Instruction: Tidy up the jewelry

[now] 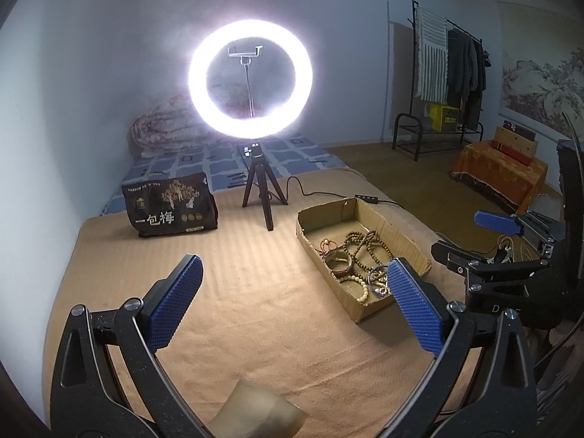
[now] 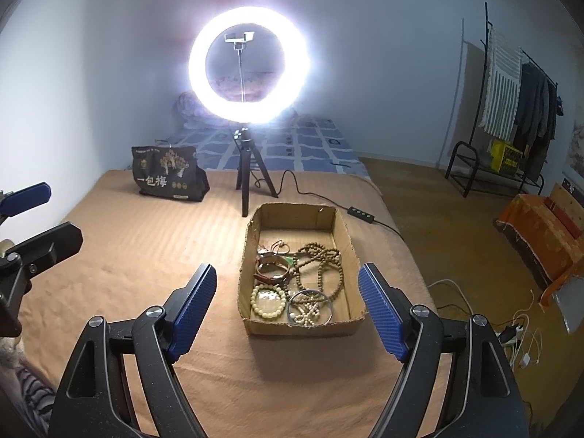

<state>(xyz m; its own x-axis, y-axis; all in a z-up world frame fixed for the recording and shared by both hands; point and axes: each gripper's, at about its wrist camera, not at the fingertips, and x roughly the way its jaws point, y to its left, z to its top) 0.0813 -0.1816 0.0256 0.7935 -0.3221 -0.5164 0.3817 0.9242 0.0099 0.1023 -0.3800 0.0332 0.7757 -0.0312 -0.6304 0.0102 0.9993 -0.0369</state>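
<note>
Right gripper (image 2: 288, 306), wrist view: jaws spread wide and empty, blue pads flanking the near end of the cardboard box (image 2: 255, 325) from above without touching it or anything else. Left gripper (image 1: 295, 303), wrist view: likewise released, wide open and holding nothing, poised over bare tan bedcover (image 1: 237, 273) to the left of the box. Contents of the box: a long strand of brown wooden beads (image 2: 321, 266) toward the right wall; leather and cord bracelets (image 2: 272, 268) toward the left wall; a cream bead bracelet (image 2: 268, 301) and a thin metal bangle (image 2: 310, 306) with small pale beads at the near wall. The pieces overlap and partly tangle. Far half of the box bare. Progress, as judged: all visible jewelry already lies inside the box and none is seen on the bedcover; either collection is complete and sorting remains, or the work has not begun. Background: ring light (image 2: 250, 64) on tripod, dark printed bag (image 2: 168, 175) at far left.
</note>
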